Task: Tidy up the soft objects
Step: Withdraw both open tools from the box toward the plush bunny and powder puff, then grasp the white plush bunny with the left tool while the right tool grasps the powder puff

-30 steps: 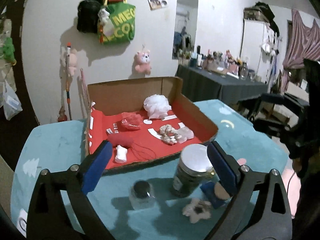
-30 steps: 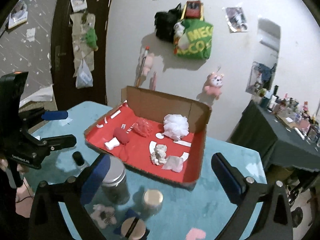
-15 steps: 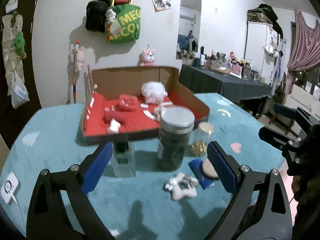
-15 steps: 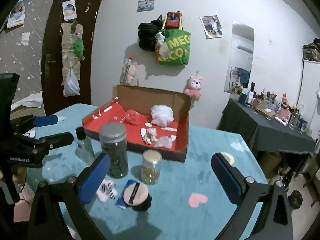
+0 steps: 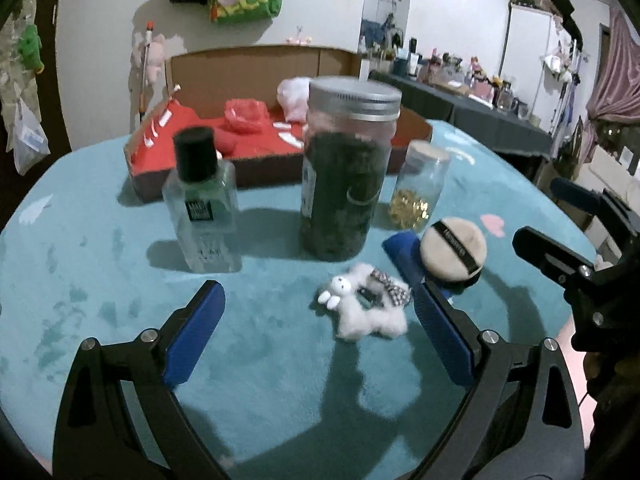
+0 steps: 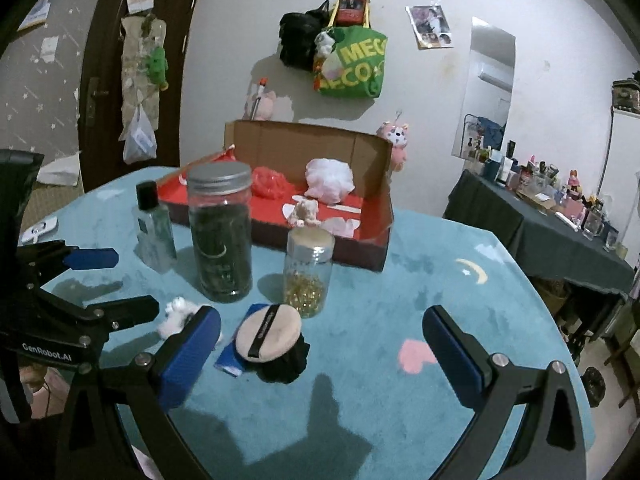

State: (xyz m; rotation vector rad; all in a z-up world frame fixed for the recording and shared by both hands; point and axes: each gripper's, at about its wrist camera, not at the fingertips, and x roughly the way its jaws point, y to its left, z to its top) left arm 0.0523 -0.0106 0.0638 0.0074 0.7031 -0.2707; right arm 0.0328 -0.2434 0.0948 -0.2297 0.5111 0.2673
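Fluffy white bunny (image 5: 366,312) lies near the table's (image 5: 100,280) front edge; looks light, squashy; pinch its middle; left gripper (image 5: 318,338) gapes wide, empty; right gripper (image 6: 320,360) too.

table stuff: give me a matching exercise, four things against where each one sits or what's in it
Things:
1 tall jar
2 small jar
3 fluffy white toy
4 white pouf

Descriptions:
A inside the cardboard box
B holds gold bits
C on the teal cloth, nearest the open left claw
D filled with dark stuff, silver lid

Pairs: 1-D, 2-B, 3-C, 4-A
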